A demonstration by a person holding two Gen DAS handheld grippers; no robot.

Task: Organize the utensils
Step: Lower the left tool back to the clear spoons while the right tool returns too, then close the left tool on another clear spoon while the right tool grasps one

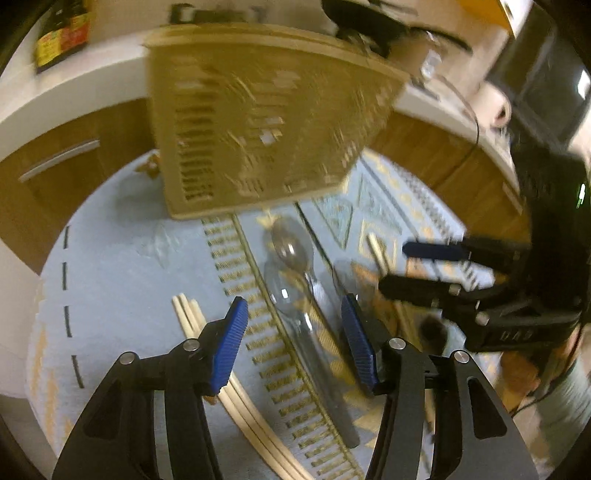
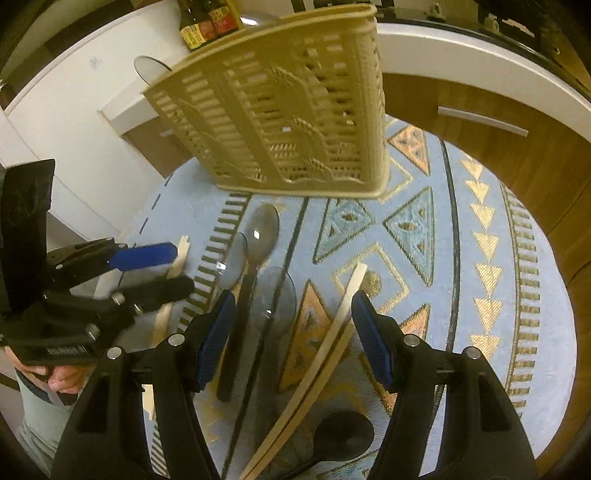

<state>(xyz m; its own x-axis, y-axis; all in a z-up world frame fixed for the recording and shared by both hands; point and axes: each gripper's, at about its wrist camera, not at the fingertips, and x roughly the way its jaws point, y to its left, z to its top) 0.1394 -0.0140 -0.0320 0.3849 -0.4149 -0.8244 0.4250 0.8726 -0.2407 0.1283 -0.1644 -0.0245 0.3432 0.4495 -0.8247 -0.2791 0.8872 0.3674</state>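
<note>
Room: wood-grain cabinet fronts point(image 2: 480, 107) with metal bar handles under a white worktop; dark sauce bottles point(image 2: 207, 22) stand on it.
Surface: pale blue woven mat point(image 2: 491, 221), flat-textured, with gold triangles and dashed borders.
Caddy: beige plastic utensil holder point(image 2: 288, 110), boxy, slotted lattice walls, standing upright on the mat beyond both tools.
Left tool point(image 1: 293, 341): black arms, ribbed blue pads, jaws apart with nothing pressed; clear plastic spoons point(image 1: 295, 266) lie on the mat between its fingers.
Right tool point(image 2: 293, 338): jaws apart, gripping nothing; pale wooden chopsticks point(image 2: 332, 332) lie slantwise between its fingers.
Other chopsticks point(image 1: 192, 317): another light wooden bundle just left of the left tool's left pad.
Black spoon point(image 2: 343, 435): matte, round bowl, below the right tool's fingers.
</note>
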